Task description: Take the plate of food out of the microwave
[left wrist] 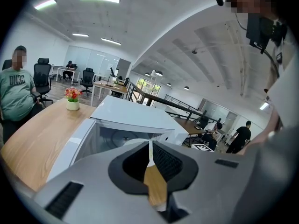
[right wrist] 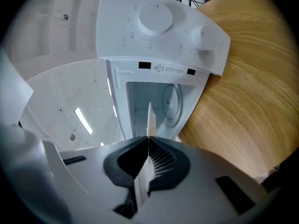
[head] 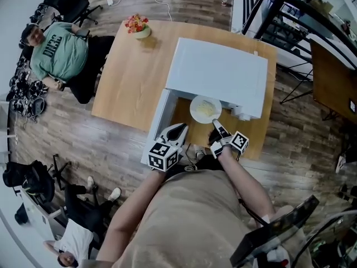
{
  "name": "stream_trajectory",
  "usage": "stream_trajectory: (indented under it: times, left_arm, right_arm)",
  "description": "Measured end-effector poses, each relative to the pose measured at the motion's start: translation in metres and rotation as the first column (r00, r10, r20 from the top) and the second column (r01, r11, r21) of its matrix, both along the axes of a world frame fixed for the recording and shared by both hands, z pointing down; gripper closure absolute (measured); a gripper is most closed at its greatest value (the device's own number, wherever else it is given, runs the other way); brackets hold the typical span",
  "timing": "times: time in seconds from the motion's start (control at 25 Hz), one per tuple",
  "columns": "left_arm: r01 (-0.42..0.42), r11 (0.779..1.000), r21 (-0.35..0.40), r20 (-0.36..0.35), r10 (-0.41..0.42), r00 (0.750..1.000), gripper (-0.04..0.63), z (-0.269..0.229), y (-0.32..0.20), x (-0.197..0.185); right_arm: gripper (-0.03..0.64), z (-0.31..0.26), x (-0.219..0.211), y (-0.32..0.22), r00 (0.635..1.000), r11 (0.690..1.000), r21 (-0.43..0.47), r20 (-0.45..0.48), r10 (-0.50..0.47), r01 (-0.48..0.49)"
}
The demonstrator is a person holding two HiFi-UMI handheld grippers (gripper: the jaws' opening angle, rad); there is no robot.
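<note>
Fingers (right wrist: 162,158) of right gripper (head: 215,125): clenched on near rim of plate (head: 194,109), lower centre of frame, at mouth of microwave (head: 217,71). Left gripper (head: 182,128): pressed shut, empty, just left of plate. Hazard: single-edge pinch. Plate may tip or slip, spilling food (head: 206,109), or catch door (head: 159,116) on withdrawal.

A flower pot (head: 137,27) stands on the wooden table (head: 125,77).
</note>
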State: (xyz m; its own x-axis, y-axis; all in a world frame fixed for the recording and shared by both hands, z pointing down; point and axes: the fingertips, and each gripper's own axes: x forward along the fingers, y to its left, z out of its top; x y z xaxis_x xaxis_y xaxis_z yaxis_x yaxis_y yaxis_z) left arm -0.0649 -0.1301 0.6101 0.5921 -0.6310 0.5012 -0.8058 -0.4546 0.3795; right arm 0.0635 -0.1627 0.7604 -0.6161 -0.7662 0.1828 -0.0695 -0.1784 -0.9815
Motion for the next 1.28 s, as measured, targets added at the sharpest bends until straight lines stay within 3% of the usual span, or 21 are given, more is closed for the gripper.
stream_trajectory:
  times: [0.76,1.28]
  left_arm:
    - [0.025,1.0,-0.002,-0.036,-0.025,0.999,0.589,0.011,0.011,-0.006]
    - [-0.018,1.0,-0.021,-0.03,0.018,0.999,0.589,0.026,0.02,-0.007]
  right_arm:
    - [0.603,-0.058,0.017,0.056,0.995,0.992,0.104,0.065,-0.079,0.072]
    - [0.603,-0.079,0.022,0.086,0.993,0.981,0.169,0.059,-0.105,0.093]
